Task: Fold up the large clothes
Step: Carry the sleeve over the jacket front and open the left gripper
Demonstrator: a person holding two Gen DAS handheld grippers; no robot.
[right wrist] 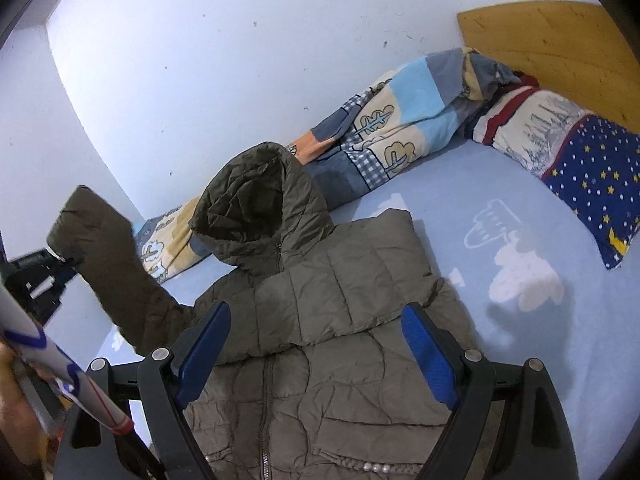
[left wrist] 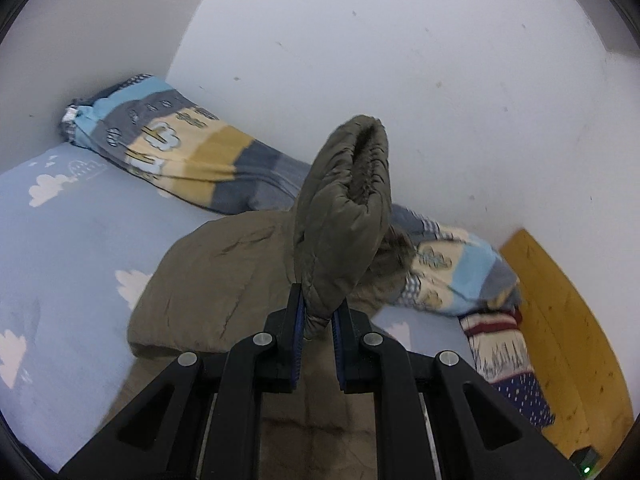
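An olive quilted hooded jacket point(right wrist: 320, 392) lies front up on the bed, its zipper running toward me and its hood point(right wrist: 260, 200) standing up at the far end. My left gripper point(left wrist: 318, 314) is shut on the cuff end of one sleeve point(left wrist: 344, 216), which rises in front of its camera. The right wrist view shows the same sleeve point(right wrist: 108, 256) lifted at the left, with the left gripper point(right wrist: 66, 260) on it. My right gripper point(right wrist: 316, 332) hovers open over the jacket's chest with nothing between its blue pads point(right wrist: 428, 356).
The light blue cloud-print sheet point(right wrist: 520, 240) covers the bed. A rolled patchwork blanket point(right wrist: 380, 128) lies along the white wall. A star-print pillow point(right wrist: 592, 176) rests against the wooden headboard point(right wrist: 560, 48). A person's striped sleeve point(right wrist: 60, 364) shows at the lower left.
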